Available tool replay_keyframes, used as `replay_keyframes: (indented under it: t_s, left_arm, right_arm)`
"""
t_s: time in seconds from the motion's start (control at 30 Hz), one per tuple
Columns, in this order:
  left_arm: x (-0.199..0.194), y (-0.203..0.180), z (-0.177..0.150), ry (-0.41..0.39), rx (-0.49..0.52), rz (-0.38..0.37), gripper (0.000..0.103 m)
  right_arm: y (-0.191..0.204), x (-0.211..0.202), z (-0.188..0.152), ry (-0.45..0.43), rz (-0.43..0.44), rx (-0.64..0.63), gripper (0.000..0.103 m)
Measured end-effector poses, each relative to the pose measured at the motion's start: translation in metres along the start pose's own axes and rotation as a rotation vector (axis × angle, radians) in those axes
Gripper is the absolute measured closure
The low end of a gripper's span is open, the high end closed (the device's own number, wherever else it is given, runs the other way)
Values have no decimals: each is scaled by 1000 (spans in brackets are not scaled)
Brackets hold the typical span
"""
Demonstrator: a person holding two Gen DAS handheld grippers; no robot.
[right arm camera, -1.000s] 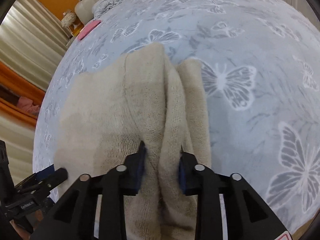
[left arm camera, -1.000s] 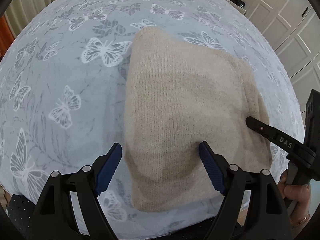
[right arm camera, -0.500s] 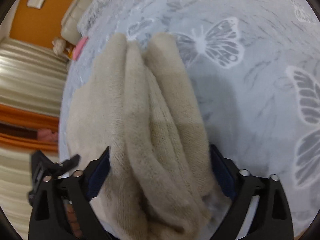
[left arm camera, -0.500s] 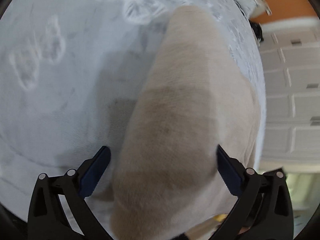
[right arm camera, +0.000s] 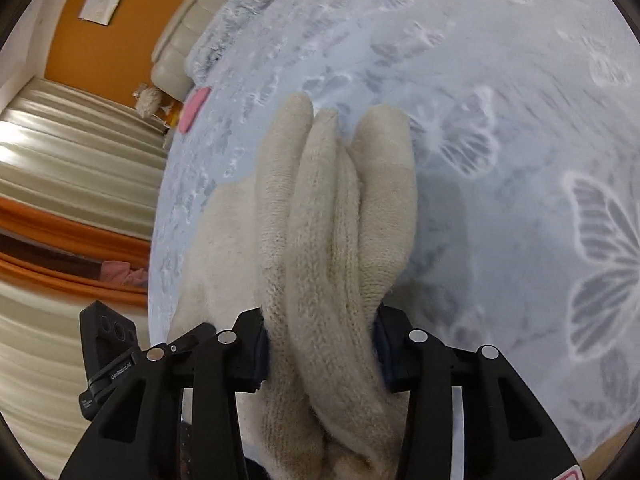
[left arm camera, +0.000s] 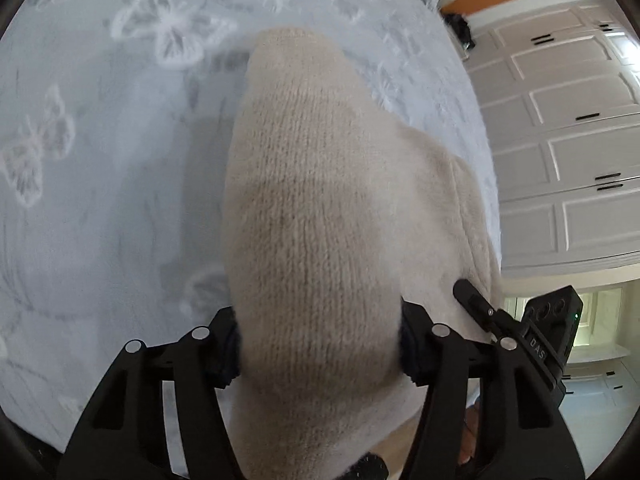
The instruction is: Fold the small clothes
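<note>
On the butterfly bedspread [left arm camera: 100, 184], beige knit garment [left arm camera: 316, 216] lengthwise away, both grippers [left arm camera: 318, 350] [right arm camera: 320, 346] freshly clamped on it.

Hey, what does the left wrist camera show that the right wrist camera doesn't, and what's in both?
Only the left wrist view shows the white panelled cupboards and the smooth broad face of the knit.

Only the right wrist view shows the orange wall, the cream curtains, a pink item near the bed's far edge, and the knit bunched into thick folds.

Both show the beige knit garment on the butterfly bedspread. The left tongs and the right tongs have just been closing, and each is shut on the knit.
</note>
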State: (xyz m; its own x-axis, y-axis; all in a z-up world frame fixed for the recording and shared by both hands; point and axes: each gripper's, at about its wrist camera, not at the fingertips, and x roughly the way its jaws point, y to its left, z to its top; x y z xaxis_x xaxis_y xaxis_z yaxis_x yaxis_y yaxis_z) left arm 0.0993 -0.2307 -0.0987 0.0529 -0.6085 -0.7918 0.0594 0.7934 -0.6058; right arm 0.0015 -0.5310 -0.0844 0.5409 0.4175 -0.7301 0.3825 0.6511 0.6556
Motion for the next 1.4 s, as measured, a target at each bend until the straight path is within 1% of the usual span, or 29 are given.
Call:
replay_keyframes:
  t_s: [0.07, 0.1, 0.13, 0.17, 0.23, 0.27, 0.33, 0.37, 0.43, 0.47, 0.5, 0.57, 0.63, 0.67, 0.8, 0.87, 1.0, 1.17, 1.2, 1.23, 1.4]
  left_arm:
    - [15, 4, -1, 30, -9, 48, 41]
    - [19, 5, -2, 29, -13, 59, 41]
    - [18, 2, -3, 22, -12, 62, 43]
    - [15, -3, -2, 21, -6, 66, 44]
    - [0, -17, -3, 13, 30, 63, 49]
    - [-13, -26, -3, 4, 58, 54, 50]
    - [-35, -42, -5, -28, 102, 47, 51]
    - [-45, -50, -6, -45, 122, 42, 52]
    - [-75, -67, -15, -81, 154, 7, 52]
    - [-93, -77, -20, -100, 174, -12, 52]
    - [-109, -85, -26, -119, 193, -28, 51]
    - [-138, -93, -38, -157, 237, -53, 51]
    - [-170, -110, -51, -213, 292, -83, 50]
    - [-184, -118, -56, -235, 314, -96, 50]
    - [-254, -137, -82, -348, 401, -146, 50]
    - [-283, -144, -94, -403, 444, -160, 49]
    - [-348, -156, -118, -547, 547, -175, 49]
    - [-421, -161, -138, -712, 624, -206, 48]
    - [-433, -162, -140, -739, 632, -209, 47]
    - [-449, -161, -144, -783, 645, -214, 46]
    - [-501, -154, -155, -953, 692, -208, 43]
  right_arm:
    - [-17, 12, -2, 29, -22, 64, 61]
    - [-25, 15, -5, 31, -9, 116, 61]
    - [-25, 14, -6, 21, 10, 148, 61]
    - [-19, 9, -7, 12, 13, 147, 61]
    - [0, -4, -7, -8, -9, 100, 61]
    - [15, -12, -8, -20, -30, 65, 61]
    - [39, -32, -10, -52, -44, 14, 61]
    - [50, -47, -12, -76, -44, -8, 61]
    - [74, -75, -17, -126, -43, -48, 61]
    - [77, -87, -18, -143, -41, -63, 61]
    - [95, -107, -24, -185, -30, -92, 61]
    - [114, -140, -35, -245, -3, -129, 61]
    - [134, -172, -49, -306, 25, -171, 61]
    - [140, -181, -54, -325, 33, -185, 61]
    - [184, -235, -88, -439, 84, -284, 61]
    - [208, -257, -103, -494, 120, -338, 61]
    - [244, -294, -129, -575, 189, -418, 61]
    - [291, -325, -152, -675, 271, -525, 61]
    - [302, -330, -155, -692, 292, -548, 60]
    - [315, -335, -158, -706, 322, -572, 60]
    - [359, -342, -162, -737, 414, -657, 59]
